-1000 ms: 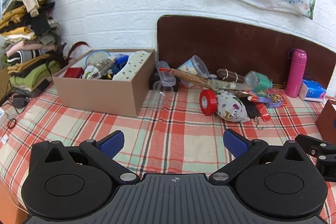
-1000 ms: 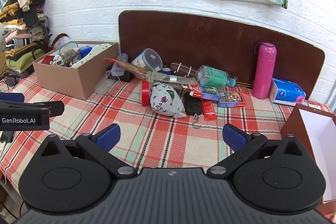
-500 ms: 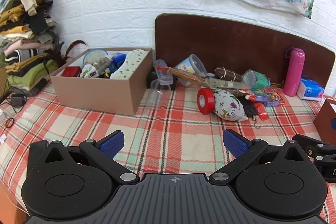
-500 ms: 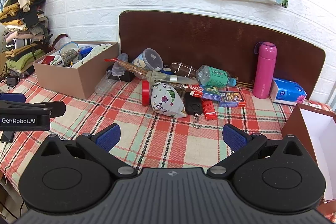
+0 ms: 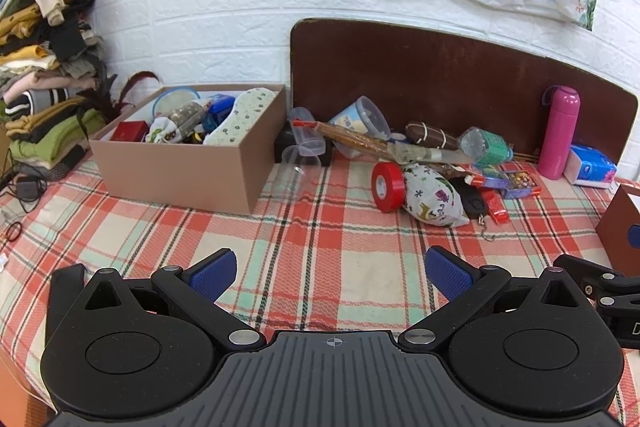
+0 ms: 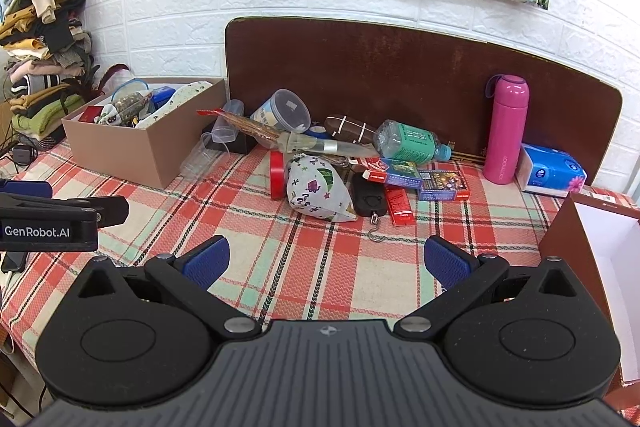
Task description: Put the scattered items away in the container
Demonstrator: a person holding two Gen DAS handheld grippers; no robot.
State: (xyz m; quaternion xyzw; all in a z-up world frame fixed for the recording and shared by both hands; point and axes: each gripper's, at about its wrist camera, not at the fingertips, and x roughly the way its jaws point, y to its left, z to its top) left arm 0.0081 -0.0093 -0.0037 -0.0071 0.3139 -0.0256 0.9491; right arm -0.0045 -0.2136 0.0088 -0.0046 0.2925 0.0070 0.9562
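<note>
Left wrist view: left gripper (image 5: 328, 269) spread wide, holding nothing; right gripper (image 6: 325, 261) likewise wide, empty.

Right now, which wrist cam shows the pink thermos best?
Right wrist view: the pink thermos stands large and upright beside the tissue pack, its lettering visible. The left wrist view shows it smaller, near the right edge, lettering unreadable.

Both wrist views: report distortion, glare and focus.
Left wrist view: fisheye bends the brick wall courses, corners vignette black; the red tape roll is sharp, lighting even. Right wrist view: same barrel bend; mild sheen on the pink flask, the open right claw in focus.
</note>
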